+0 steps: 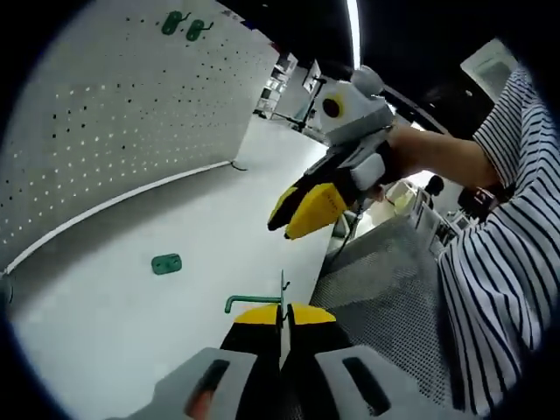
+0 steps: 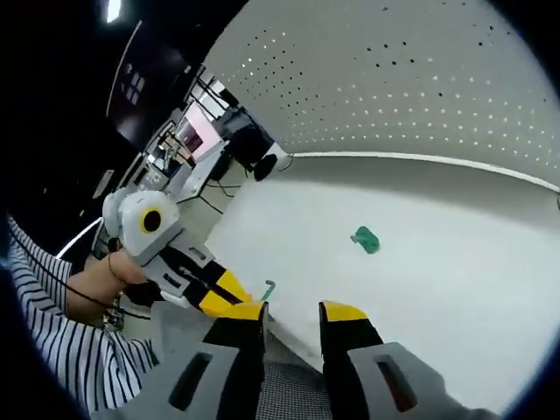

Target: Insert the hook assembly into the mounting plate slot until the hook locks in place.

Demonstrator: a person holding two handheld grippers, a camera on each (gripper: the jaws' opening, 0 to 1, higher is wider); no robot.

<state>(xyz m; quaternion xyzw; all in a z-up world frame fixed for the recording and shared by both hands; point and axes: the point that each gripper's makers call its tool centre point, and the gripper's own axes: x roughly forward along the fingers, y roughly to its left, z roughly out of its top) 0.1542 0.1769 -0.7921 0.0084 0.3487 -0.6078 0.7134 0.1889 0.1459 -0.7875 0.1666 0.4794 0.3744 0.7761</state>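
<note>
My left gripper [image 1: 282, 313] is shut on a green hook assembly [image 1: 251, 303]; its bent arm sticks out to the left and a thin plate edge rises between the jaws. A small green plate piece [image 1: 166, 263] lies flat on the white table, apart from both grippers. My right gripper [image 1: 302, 210] hovers above the table's edge, held by a hand. In the right gripper view my right gripper [image 2: 293, 313] stands open with nothing in it. The left gripper [image 2: 234, 296] shows at its left with the hook [image 2: 268, 289], and the green plate piece [image 2: 365, 239] lies farther out.
A white pegboard [image 1: 114, 114] stands along the table's far side with two green hooks [image 1: 184, 24] hung near its top. A grey mesh mat [image 1: 385, 289] borders the table near me. A person's striped sleeve [image 1: 507, 245] is at the right. Desks and screens stand beyond.
</note>
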